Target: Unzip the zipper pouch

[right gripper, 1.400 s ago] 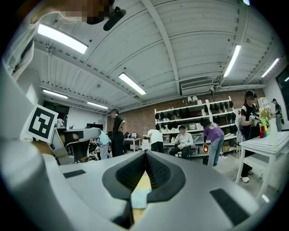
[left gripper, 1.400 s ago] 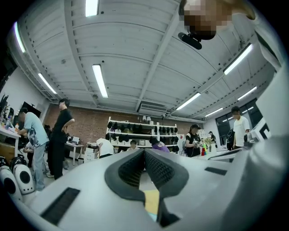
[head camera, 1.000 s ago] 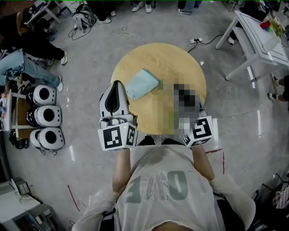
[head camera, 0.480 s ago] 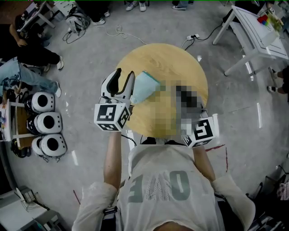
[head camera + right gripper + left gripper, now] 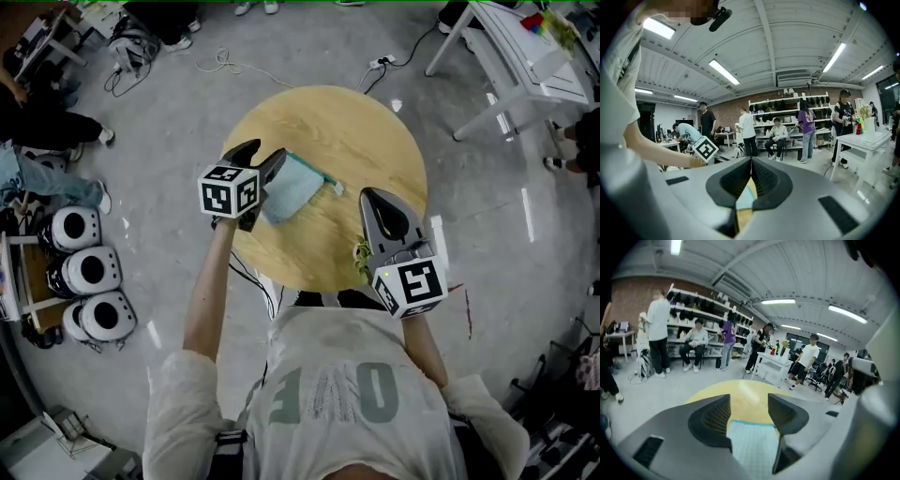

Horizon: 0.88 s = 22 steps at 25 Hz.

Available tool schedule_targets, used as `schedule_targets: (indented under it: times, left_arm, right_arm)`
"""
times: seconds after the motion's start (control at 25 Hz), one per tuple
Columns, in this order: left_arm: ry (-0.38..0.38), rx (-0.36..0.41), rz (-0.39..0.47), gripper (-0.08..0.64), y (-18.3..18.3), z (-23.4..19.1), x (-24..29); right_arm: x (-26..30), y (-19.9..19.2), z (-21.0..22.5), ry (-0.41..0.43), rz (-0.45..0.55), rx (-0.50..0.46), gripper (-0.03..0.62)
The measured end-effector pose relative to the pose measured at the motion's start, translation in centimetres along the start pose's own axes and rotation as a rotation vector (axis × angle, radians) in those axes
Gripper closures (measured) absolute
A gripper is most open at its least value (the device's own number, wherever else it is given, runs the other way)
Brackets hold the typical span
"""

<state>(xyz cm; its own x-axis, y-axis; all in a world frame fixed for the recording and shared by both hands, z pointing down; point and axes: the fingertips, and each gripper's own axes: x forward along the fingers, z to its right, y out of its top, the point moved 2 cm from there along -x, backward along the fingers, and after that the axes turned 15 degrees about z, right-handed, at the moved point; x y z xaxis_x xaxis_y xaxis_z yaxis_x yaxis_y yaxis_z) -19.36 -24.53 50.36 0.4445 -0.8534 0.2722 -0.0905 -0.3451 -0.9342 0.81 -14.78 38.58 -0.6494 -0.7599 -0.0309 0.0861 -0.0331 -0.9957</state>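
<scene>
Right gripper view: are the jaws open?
No, the right gripper has its jaws closed together at the tips.

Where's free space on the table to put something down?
Free: far half of the table, beyond the pouch; also the strip between pouch and right tool. Crowded: left edge, where the left tool, jaws just opened, has the pouch's end between them.

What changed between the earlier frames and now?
The left gripper swung forward to the light teal fabric zipper pouch; its jaws have just been opening and now straddle the pouch's left end, not gripping. The right gripper stays shut by the round wooden table's edge; the pouch has not moved.
</scene>
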Motion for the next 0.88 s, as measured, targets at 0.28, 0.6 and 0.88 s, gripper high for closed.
schedule_targets:
  times: [0.28, 0.6, 0.88]
  left_arm:
    - [-0.093, -0.026, -0.261, 0.296, -5.8, -3.1, 4.7]
    - [-0.133, -0.141, -0.434, 0.355, -10.0, -4.7, 6.8]
    - [-0.191, -0.252, -0.538, 0.356, -12.0, -4.8, 7.1]
  right_arm:
    - [0.5, -1.9, 0.2, -0.027, -0.077, 0.011, 0.563]
    - [1.0, -3.0, 0.8, -0.044, -0.116, 0.013, 0.563]
    - [1.4, -4.1, 0.8, -0.039, -0.147, 0.018, 0.563]
